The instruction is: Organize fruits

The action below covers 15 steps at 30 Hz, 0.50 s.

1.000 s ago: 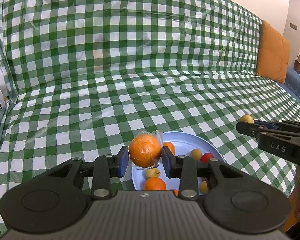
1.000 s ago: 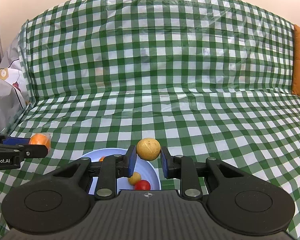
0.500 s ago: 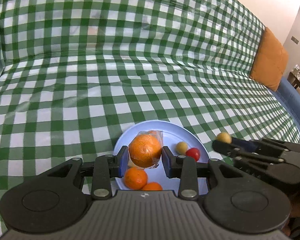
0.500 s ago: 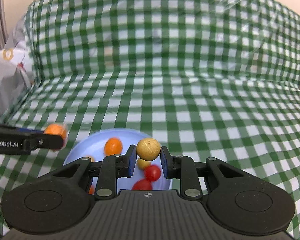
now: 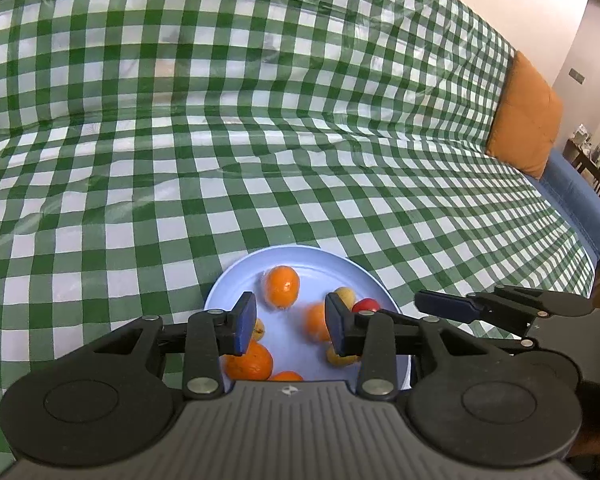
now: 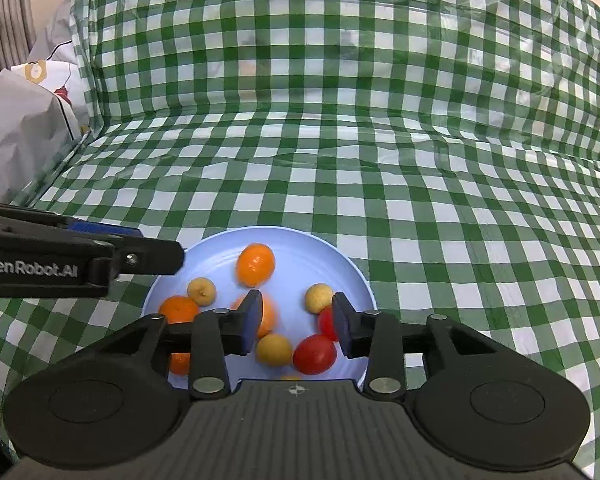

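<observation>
Both tongs are empty over the plate (image 5: 236,276), release step done on both sides. Left tongs (image 5: 291,322): jaws apart, nothing between them. Right tongs (image 6: 298,324): jaws have just been opening, nothing between them now.

All the fruit we can see sits on the plate. In the right view: an orange (image 6: 255,264) at 12 o'clock, a wrapped one in the middle (image 6: 269,316), another orange (image 6: 179,309) at 9. Small yellow fruits at 10 (image 6: 201,291), 2 (image 6: 318,298) and 6 (image 6: 274,350). Red fruit (image 6: 314,354) at 5, with a second partly hidden behind the right pad.

The checked cloth (image 6: 420,208) around the plate shows no loose fruit. So we judge the gathering is near done or done.

Next: lift both tongs clear without knocking the plate, then look for strays outside these views. Round fruit may roll, so no bumps.
</observation>
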Tool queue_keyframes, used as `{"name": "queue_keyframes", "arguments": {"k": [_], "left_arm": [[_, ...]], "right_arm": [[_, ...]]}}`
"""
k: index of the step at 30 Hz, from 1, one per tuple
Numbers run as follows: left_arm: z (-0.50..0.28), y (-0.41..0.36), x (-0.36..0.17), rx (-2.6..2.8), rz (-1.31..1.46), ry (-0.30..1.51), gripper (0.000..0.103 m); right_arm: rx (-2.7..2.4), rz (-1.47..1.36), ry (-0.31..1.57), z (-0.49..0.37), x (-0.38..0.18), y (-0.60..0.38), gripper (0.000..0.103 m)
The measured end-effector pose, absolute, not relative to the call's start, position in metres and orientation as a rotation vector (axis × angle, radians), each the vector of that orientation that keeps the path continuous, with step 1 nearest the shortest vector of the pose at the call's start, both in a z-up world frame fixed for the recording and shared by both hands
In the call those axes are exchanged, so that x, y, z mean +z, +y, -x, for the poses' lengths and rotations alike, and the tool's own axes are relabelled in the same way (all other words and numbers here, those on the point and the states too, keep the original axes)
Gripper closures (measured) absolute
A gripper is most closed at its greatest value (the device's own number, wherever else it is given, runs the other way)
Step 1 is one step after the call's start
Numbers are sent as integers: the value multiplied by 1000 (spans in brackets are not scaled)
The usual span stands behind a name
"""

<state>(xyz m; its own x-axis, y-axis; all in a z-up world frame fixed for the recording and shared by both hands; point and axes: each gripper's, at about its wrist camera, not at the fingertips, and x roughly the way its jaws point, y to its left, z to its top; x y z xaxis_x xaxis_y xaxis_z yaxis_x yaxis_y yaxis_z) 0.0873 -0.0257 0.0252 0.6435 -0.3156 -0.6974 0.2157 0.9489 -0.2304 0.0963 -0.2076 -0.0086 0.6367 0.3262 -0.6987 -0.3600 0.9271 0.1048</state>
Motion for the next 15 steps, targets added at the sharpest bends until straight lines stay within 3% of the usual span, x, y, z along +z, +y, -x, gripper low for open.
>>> {"name": "queue_keyframes", "arguments": {"k": [3,10,15], "left_arm": [[-83,-23,29,-295,122,802,61],[-40,-15,55,-266,59,675,33],[6,-14,70,-213,24,585,23]], "right_arm": [[382,43,776,-94,-6,-210,46],[335,-4,714,-78,9,-225,19],[294,-65,659,-58,25,-244,5]]}}
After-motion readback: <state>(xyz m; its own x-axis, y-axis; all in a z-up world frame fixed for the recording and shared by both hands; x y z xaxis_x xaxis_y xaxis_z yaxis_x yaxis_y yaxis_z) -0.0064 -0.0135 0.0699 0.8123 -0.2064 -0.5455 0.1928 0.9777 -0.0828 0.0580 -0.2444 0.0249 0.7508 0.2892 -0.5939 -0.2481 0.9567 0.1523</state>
